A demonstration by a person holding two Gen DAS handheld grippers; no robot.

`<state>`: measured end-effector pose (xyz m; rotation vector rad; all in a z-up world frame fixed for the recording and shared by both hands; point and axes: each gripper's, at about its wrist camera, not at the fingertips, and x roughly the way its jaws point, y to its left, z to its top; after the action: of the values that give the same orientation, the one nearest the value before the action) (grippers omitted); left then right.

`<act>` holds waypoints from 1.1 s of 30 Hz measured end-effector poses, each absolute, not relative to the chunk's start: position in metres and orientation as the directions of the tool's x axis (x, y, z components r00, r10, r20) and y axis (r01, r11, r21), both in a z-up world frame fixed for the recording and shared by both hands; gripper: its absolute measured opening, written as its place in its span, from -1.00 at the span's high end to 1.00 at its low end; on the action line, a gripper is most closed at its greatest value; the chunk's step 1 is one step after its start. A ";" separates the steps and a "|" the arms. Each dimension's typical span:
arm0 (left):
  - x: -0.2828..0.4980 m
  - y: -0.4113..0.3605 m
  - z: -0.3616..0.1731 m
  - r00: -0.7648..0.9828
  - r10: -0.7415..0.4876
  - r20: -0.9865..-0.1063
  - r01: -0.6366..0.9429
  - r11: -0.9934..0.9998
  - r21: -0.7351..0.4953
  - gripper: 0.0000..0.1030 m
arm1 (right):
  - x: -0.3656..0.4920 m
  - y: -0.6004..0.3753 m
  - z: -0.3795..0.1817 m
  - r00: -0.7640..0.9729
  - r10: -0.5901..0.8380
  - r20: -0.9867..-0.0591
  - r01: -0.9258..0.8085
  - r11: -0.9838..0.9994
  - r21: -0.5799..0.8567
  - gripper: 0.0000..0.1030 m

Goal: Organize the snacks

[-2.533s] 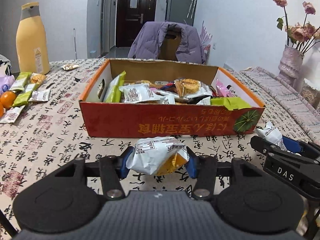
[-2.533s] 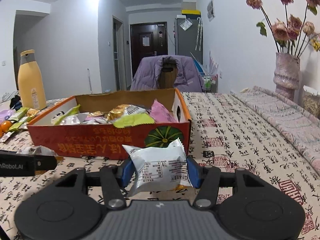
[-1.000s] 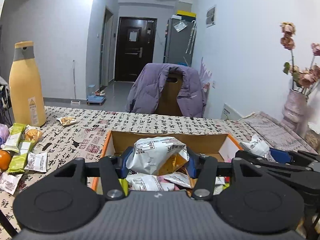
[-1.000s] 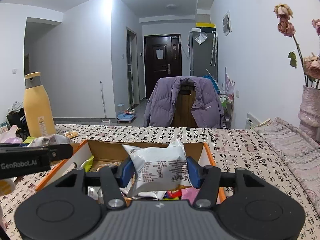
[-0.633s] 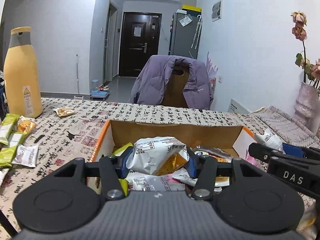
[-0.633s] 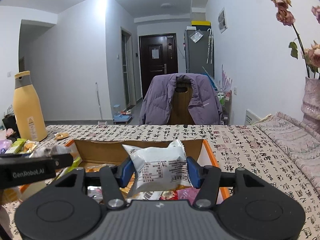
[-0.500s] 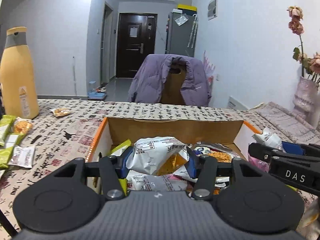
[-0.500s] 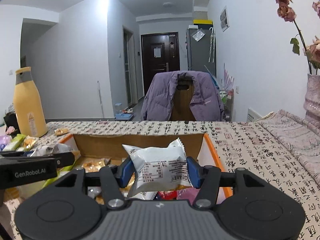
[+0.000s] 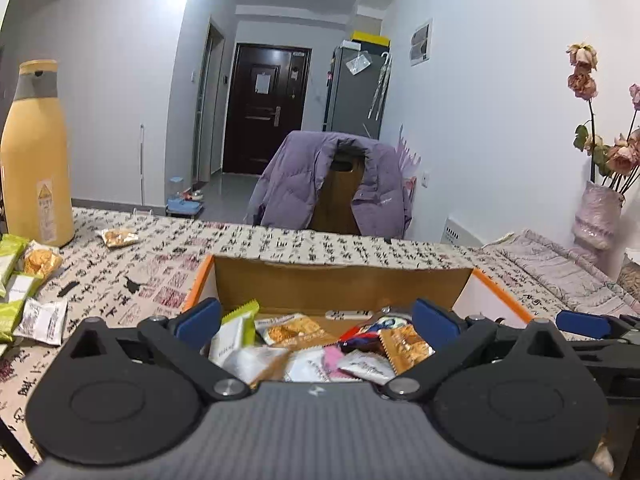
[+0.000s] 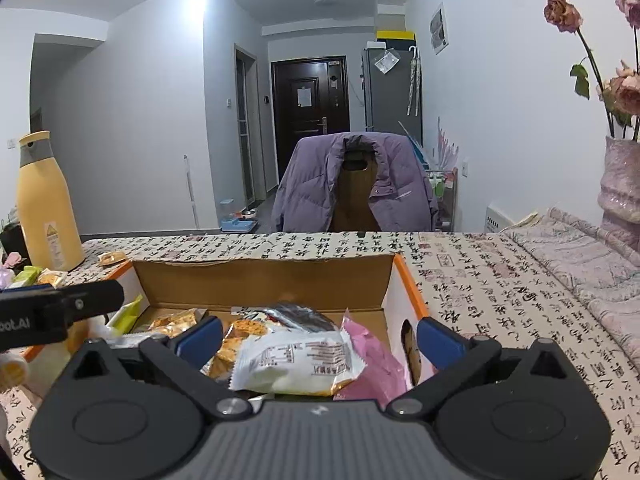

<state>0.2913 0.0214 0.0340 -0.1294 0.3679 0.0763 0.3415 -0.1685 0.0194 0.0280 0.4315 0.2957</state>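
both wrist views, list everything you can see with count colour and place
cardboard box: one, orange rim, centre of table, full of mixed snack packets
white snack packet: one, lying in the box between the open right jaws
loose snack packets: several, green, white, orange, table left
tall bottle: one, yellow, table far left
chair with jacket: one, purple jacket, behind table
vase of dried flowers: one, pink, right
tablecloth: one, calligraphy print
left gripper: opening, nothing gripped
right gripper: opening, pads clear of the packet
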 end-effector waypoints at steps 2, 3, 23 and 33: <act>0.288 0.019 0.041 0.935 0.055 -0.351 -0.098 0.989 -0.106 -1.00 | 0.338 -0.169 0.026 0.870 0.282 -0.404 -0.271 0.959 0.085 -1.00; 0.284 0.018 0.045 0.937 0.060 -0.343 -0.101 0.989 -0.105 -1.00 | 0.335 -0.169 0.028 0.870 0.284 -0.404 -0.275 0.958 0.081 -1.00; 0.170 0.023 0.045 0.912 0.057 -0.407 -0.089 0.994 -0.060 -1.00 | 0.213 -0.198 0.027 0.829 0.320 -0.459 -0.342 0.939 0.037 -1.00; 0.115 0.019 0.012 0.876 -0.027 -0.482 -0.025 0.995 -0.101 -1.00 | 0.151 -0.212 -0.001 0.771 0.353 -0.530 -0.359 0.928 0.096 -1.00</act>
<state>0.1150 0.0188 0.0116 -0.1057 0.5041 -0.0006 0.1512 -0.2124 -0.0011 -0.0111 0.5722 0.3858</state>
